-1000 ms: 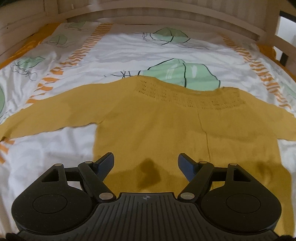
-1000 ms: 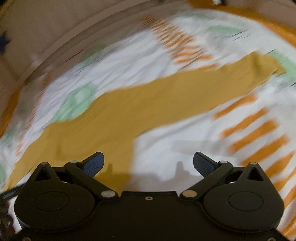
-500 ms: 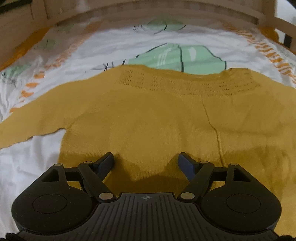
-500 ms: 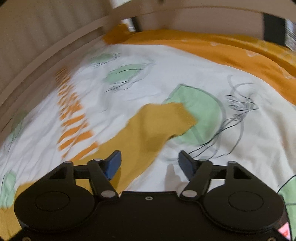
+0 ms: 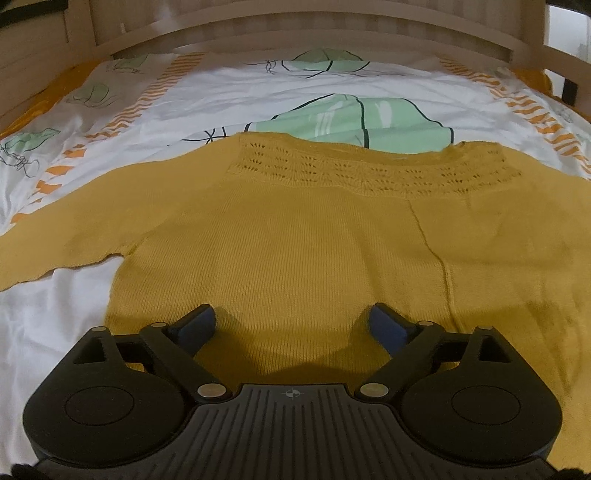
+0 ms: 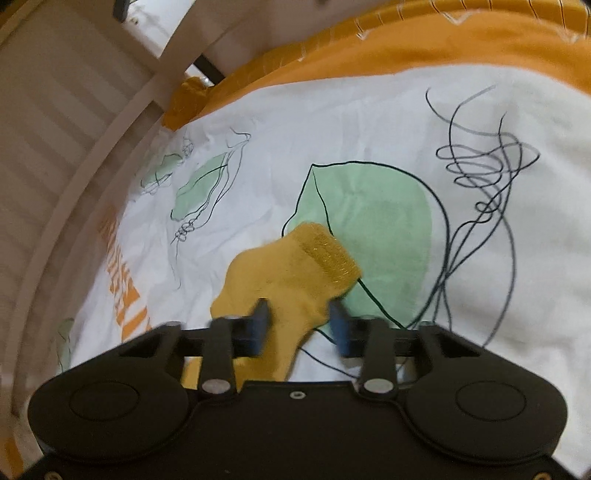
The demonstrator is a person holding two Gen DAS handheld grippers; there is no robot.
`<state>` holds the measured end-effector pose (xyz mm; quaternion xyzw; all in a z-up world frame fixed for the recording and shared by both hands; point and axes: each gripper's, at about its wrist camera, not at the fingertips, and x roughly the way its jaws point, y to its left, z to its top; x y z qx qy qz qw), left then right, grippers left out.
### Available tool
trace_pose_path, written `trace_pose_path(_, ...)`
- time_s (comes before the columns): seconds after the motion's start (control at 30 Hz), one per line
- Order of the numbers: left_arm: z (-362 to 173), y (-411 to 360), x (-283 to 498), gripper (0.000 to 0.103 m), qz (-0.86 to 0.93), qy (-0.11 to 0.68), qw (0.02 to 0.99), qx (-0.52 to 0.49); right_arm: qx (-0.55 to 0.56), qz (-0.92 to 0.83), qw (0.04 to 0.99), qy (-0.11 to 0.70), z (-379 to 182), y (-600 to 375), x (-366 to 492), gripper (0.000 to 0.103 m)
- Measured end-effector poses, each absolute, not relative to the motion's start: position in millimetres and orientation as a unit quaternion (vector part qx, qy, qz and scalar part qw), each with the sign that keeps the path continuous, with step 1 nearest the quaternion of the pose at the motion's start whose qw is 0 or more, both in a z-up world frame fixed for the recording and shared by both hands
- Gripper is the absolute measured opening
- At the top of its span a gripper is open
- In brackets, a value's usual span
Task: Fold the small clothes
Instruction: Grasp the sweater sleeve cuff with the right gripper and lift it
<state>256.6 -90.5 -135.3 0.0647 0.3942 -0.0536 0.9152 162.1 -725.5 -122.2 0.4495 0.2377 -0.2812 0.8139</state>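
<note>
Mustard-yellow knitted sweater [image 5: 295,236] laid flat on the bed, spread across the printed duvet cover [image 5: 258,88], neckline with openwork yoke pointing toward the wooden headboard rails [image 5: 295,33]. One sleeve [image 5: 62,236] stretched out to the left of the left wrist view; vertical crease down the body to the right of centre. Bare white cover exposed under that sleeve, beside the body's side edge.

Left claw [image 5: 291,325] hovering low over the lower part of the sweater body, jaws spread wide and just been opening further, both blue pads over the knit, nothing clamped between them. Contact between pads and fabric not determinable.

Right claw [image 6: 299,325] at the other sleeve end [image 6: 291,280], jaws just been closing, now drawn in on either side of the bunched yellow fabric close behind the ribbed cuff [image 6: 330,260]. Pads blurred; fabric pinched and gathered between them, cuff projecting forward over a green leaf print [image 6: 373,225]. Remainder of that sleeve running back beneath the claw body.

Orange stripe band [image 6: 125,280] on the cover left of the cuff; orange bedding edge [image 6: 443,44] along the far side; slatted bed rail [image 6: 74,122] at the left.
</note>
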Motion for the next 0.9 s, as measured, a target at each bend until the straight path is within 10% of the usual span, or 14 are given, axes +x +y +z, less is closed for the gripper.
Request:
trace_pose_path(0.6, -105, -26, 266, 0.083, -0.107, 0.443, 0.890, 0.012, 0.260, -0.054, 0.937, 0.228, 41, -499, 239, 0.017)
trace_pose_path(0.9, -97, 28, 281, 0.083, -0.085, 0.441, 0.891, -0.067, 0.205, 0.105, 0.933, 0.278, 9, -301, 299, 0.017)
